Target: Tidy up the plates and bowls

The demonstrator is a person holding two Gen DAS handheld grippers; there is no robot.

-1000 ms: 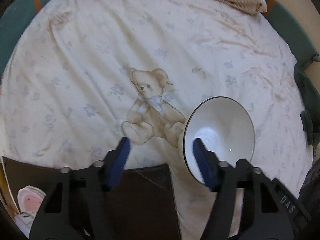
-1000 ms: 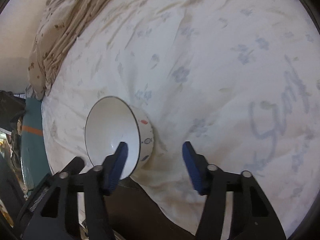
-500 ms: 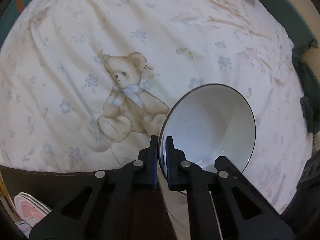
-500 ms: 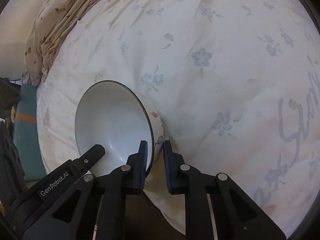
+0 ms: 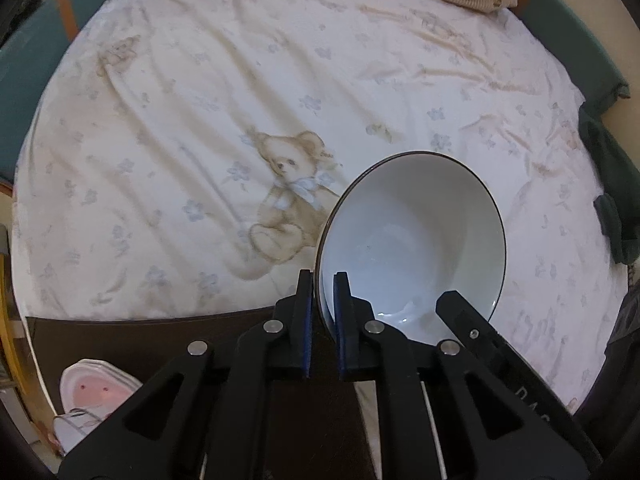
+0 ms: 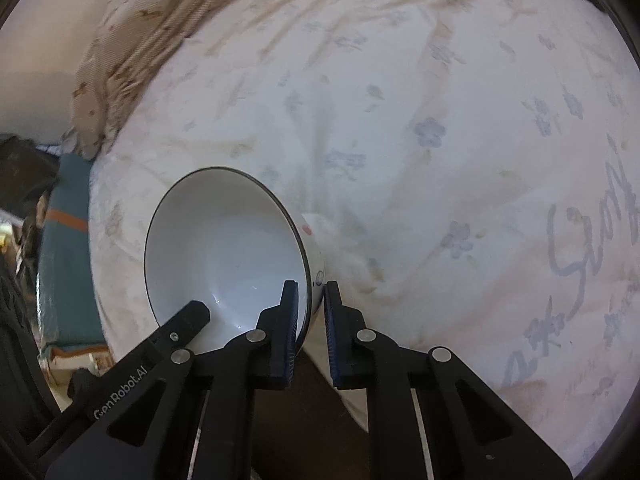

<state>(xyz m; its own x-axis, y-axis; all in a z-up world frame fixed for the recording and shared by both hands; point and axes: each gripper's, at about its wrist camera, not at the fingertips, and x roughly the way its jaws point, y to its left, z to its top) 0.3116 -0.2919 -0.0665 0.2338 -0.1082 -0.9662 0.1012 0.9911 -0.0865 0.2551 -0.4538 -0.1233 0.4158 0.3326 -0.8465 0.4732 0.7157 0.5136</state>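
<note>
Grippers, L (image 5: 322, 280) & R (image 6: 311, 290), jaws pinching bowl (image 5: 416, 236) rim.

Dim, soft indoor light; small glints inside bowl (image 5: 412, 240). Heavy fisheye bending, dark vignette at corners. Right view motion-blurred toward upper left; bed (image 6: 400, 120) washed out.

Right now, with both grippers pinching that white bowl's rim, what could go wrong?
The white ceramic bowl with the dark rim is held only at its edge by the left gripper and right gripper, so it could slip or twist if they move unevenly. If dropped, it would probably land on the soft bear-print bedsheet and roll.
</note>
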